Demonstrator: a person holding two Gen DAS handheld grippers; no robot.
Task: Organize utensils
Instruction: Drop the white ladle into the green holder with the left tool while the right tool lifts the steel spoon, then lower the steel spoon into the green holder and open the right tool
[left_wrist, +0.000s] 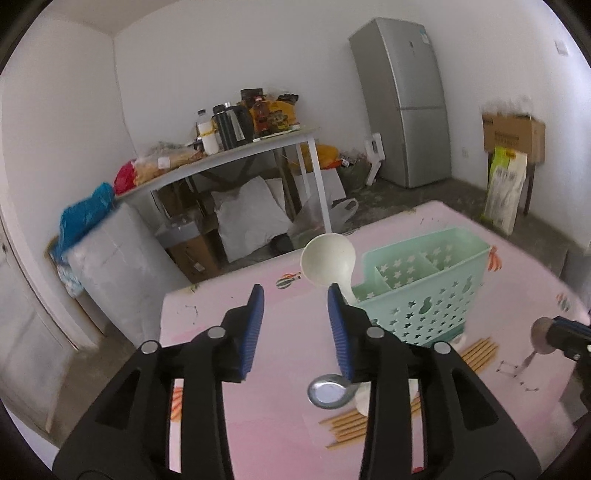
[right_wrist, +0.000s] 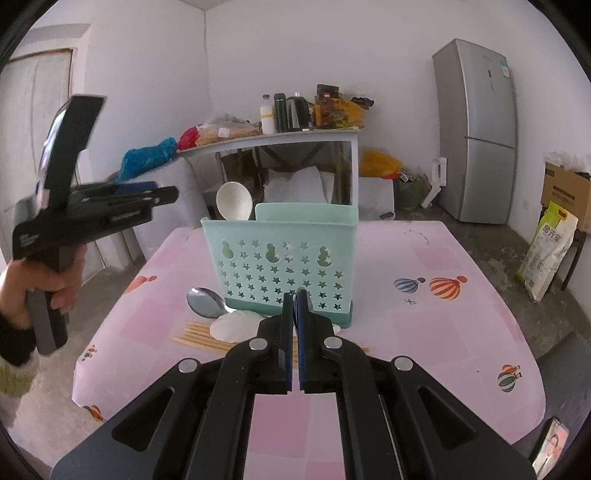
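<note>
Now the white plastic ladle (left_wrist: 328, 260) stands bowl-up in the end compartment of the mint-green caddy (left_wrist: 424, 295), and the left claw (left_wrist: 295, 325) hangs just beside it with its blue ribbed pads spread and nothing between them. The right claw (right_wrist: 294, 306) sits low in front of the caddy, pads pressed together and empty.

On the pink worktop (right_wrist: 424, 314) the rest waits at the caddy's foot: a steel spoon (right_wrist: 205, 301) with a shiny, shallow bowl, a white scoop (right_wrist: 236, 325), broad and smooth, and a loose row of slim wooden chopsticks (right_wrist: 195, 338) partly under the scoop.

The next pick probably goes best by the handle, not the bowl: polished steel is slick and rounded, so a pinch on the flat shank would likely hold truer. The chopsticks are thin and liable to roll, so taking them together near the middle seems wise. The caddy is light, star-punched plastic and may tip; lowering pieces straight in should keep it steady.
</note>
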